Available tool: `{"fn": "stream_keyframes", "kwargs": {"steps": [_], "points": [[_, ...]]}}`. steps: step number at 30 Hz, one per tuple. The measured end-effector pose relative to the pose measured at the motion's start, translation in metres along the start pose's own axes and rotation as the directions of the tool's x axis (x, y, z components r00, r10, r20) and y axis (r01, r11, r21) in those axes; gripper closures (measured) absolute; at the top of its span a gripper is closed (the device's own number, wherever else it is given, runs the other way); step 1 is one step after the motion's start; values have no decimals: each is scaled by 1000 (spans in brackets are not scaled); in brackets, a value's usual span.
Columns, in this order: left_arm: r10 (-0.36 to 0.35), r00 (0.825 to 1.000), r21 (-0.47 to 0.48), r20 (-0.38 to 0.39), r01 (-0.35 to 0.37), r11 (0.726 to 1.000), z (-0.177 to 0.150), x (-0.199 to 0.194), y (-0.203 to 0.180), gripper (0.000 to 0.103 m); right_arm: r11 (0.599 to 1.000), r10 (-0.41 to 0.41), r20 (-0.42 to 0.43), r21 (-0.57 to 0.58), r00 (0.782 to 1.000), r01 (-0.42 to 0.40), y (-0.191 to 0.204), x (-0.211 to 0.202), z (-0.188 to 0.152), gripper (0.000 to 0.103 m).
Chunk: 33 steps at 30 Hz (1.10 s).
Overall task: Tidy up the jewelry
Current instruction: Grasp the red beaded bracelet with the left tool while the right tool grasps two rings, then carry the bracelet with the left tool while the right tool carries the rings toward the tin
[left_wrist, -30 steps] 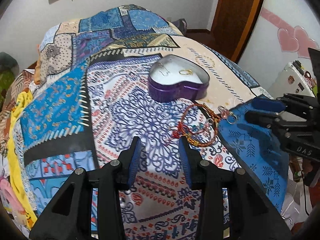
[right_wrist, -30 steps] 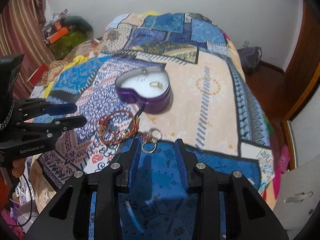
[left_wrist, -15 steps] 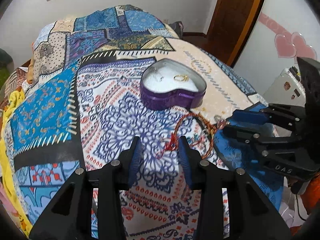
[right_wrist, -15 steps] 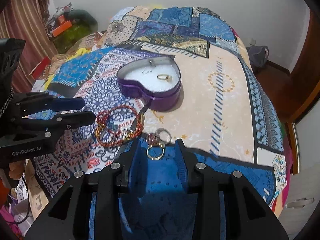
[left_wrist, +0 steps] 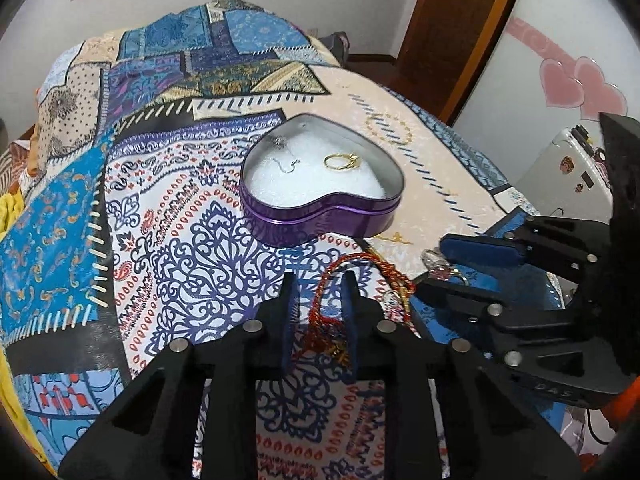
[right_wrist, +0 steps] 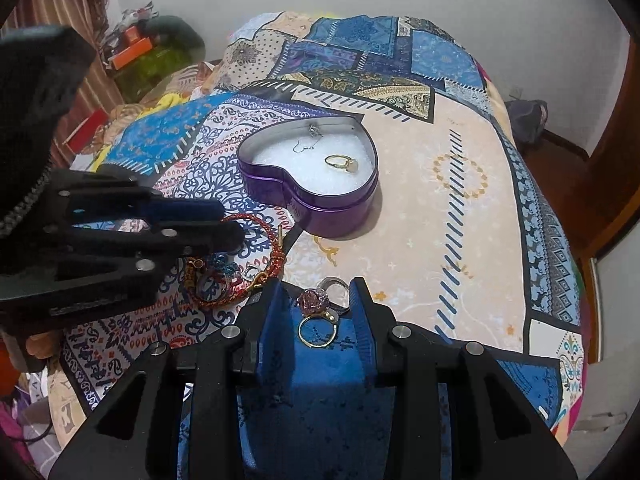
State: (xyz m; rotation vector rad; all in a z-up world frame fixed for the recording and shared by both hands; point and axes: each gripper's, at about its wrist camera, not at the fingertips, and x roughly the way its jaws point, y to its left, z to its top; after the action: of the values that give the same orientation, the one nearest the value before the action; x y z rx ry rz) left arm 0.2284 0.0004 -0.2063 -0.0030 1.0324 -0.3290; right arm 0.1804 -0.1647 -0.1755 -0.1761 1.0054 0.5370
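A purple heart-shaped tin [left_wrist: 320, 222] [right_wrist: 332, 212] sits open on the patterned bedspread; on its white padding lie a gold ring [left_wrist: 341, 161] [right_wrist: 341, 162] and a small silver earring [right_wrist: 308, 141]. A red and gold braided bracelet [left_wrist: 362, 266] [right_wrist: 256, 280] lies in front of the tin. My left gripper [left_wrist: 318, 280] [right_wrist: 228, 224] is open, its fingers on either side of the bracelet's left part. My right gripper [right_wrist: 316, 286] [left_wrist: 430, 264] is open around a gold ring with a pink stone [right_wrist: 316, 320]; a silver ring [right_wrist: 334, 286] lies just beyond.
The bedspread [right_wrist: 420, 208] covers the whole bed. A wooden door [left_wrist: 452, 28] and a white cabinet with pink heart stickers [left_wrist: 576, 84] stand to the right. Clutter and a striped curtain [right_wrist: 52, 16] are at the far left of the right wrist view.
Both grippers have moved forward and down toward the jewelry. The bracelet now lies between the left fingers and the pink-stone ring between the right fingers.
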Motion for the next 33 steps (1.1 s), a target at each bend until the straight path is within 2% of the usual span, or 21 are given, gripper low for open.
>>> {"fn": "stream_keyframes", "kwargs": {"steps": [4,6,8,13,22,26,27,29,31,33], "points": [[-47,999,-27,6,48,999,0,0,6,100,1000,2,9,-8,1000,-2,0,-1,0,82],[-65,998,-29,18,65,997,0,-3,7,101,1000,5,10,-8,1000,-5,0,-1,1,83],[-60,997,-20,38,61,998,1,-9,6,101,1000,8,14,-7,1000,-8,0,-1,2,90],[-54,996,-18,77,56,998,2,-25,4,101,1000,1,33,-14,999,0,2,-5,4,93],[-27,988,-23,151,30,999,3,-59,5,101,999,-18,91,-45,996,23,10,-27,8,95],[-4,984,-20,176,7,1000,0,-73,6,101,1000,6,74,-16,997,-5,4,-31,10,94],[0,984,-23,176,4,1000,-1,-74,7,101,1000,8,62,-1,998,-8,2,-30,10,94],[11,985,-28,172,-7,1000,-5,-75,9,101,999,19,31,38,999,-20,-6,-27,8,86],[23,986,-35,162,-18,999,-10,-74,13,101,998,28,14,60,1000,-28,-11,-25,4,68],[27,988,-43,152,-21,999,-14,-71,16,101,998,1,15,59,1000,-2,-13,-24,-1,66]]}}
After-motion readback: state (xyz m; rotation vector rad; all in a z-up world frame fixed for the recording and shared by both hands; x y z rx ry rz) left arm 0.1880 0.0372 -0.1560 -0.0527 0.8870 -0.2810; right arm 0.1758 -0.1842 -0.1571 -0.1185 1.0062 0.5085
